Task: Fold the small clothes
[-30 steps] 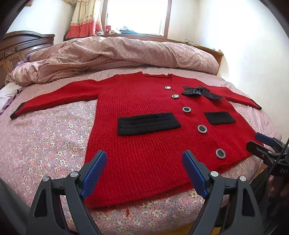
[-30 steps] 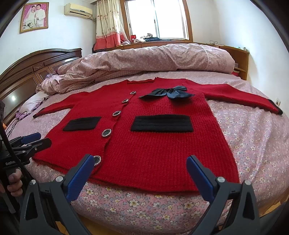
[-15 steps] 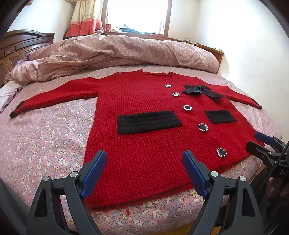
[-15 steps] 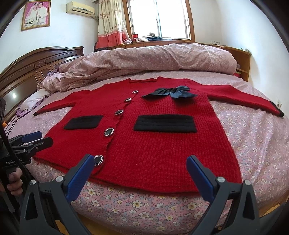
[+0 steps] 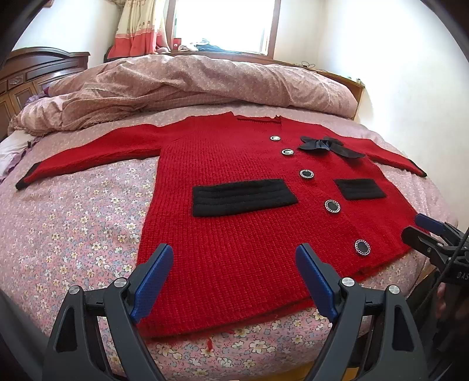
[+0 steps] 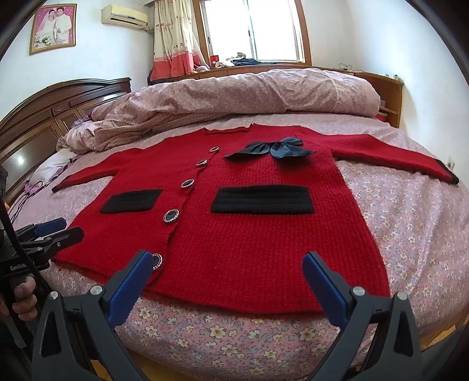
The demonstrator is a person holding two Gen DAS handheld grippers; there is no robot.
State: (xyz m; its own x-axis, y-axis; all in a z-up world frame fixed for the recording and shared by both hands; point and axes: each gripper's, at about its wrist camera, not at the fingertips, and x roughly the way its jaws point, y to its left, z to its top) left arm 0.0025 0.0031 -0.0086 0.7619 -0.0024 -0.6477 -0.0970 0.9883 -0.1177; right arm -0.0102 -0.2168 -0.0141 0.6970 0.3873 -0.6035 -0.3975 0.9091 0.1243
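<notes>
Red knit cardigan point(image 5: 234, 249) w/ black trim lies flat, front up, on the bed's pink floral sheet point(image 5: 73, 234), both sleeves spread out to the sides, hem toward the cameras near the bed edge. Two black ribbed pocket patches point(image 5: 244, 197) on the front, one each side of the button line. Five round black buttons w/ silver rims point(image 5: 332, 206) run down the placket; dark ribbon bow point(image 6: 274, 149) sits near the neckline, beside the top buttons. Sleeve cuffs are black.

Left gripper point(image 5: 234, 278): jaws spread wide, blue pads apart, nothing between them; it hangs just above the hem on the cardigan's left half, not touching the knit as far as can be seen. Right gripper point(image 6: 225, 281): jaws also spread wide, nothing pinched, over the hem on the other half; its left pad sits in front of the lowest button. Each gripper shows at the edge of the other's view, by the cardigan's bottom corners. Fingers of a hand point(image 6: 25, 299) wrap the left gripper's handle.

Behind the cardigan: bunched pink floral duvet point(image 6: 234, 93) across the bed's far side, dark wooden headboard point(image 6: 58, 108) at left, window w/ patterned curtain point(image 6: 173, 44), framed photo point(image 6: 54, 27) and AC unit point(image 6: 124, 16) on the white wall.
</notes>
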